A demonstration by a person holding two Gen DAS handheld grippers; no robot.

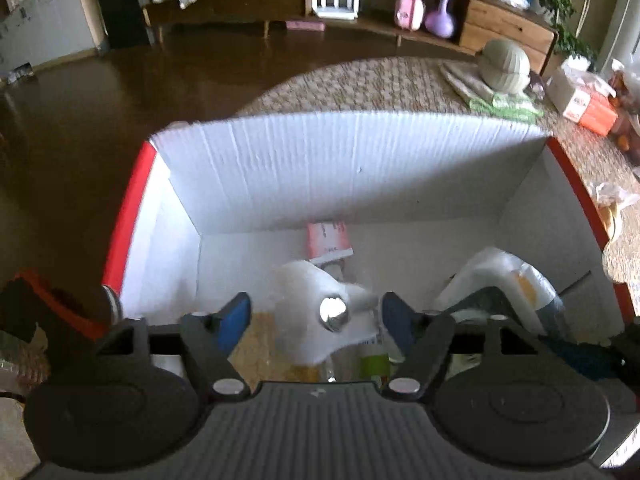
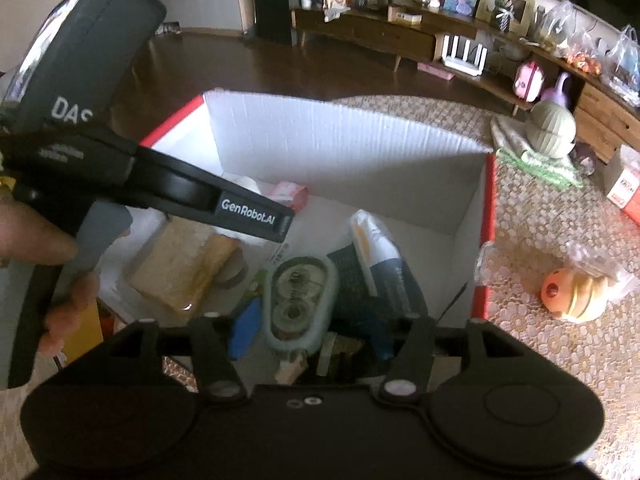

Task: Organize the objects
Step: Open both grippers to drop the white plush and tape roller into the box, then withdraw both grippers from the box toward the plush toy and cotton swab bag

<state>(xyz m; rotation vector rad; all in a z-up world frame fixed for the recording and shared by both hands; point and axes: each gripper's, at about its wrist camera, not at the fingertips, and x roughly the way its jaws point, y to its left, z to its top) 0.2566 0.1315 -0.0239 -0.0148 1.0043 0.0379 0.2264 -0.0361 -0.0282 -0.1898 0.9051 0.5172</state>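
A white cardboard box (image 1: 320, 168) with red outer edges stands open below both grippers. In the left wrist view my left gripper (image 1: 316, 320) is open inside it. A blurred white item with a shiny metal knob (image 1: 332, 314) lies between the blue pads (image 1: 236, 318), clear of them. In the right wrist view my right gripper (image 2: 312, 336) is open over an oval clear-cased tape roller (image 2: 298, 300), and its pads stand apart from the case. A tan packet (image 2: 180, 264), a white and dark tube (image 2: 380, 256) and a pink packet (image 2: 290, 194) also lie in the box.
The box rests on a woven mat (image 2: 540, 232). An orange ball in plastic wrap (image 2: 572, 292), a green ribbed gourd shape (image 2: 554, 130) and an orange-white carton (image 1: 580, 100) sit to the right. A hand (image 2: 40, 240) holds the left gripper's body (image 2: 224, 212) over the box's left half.
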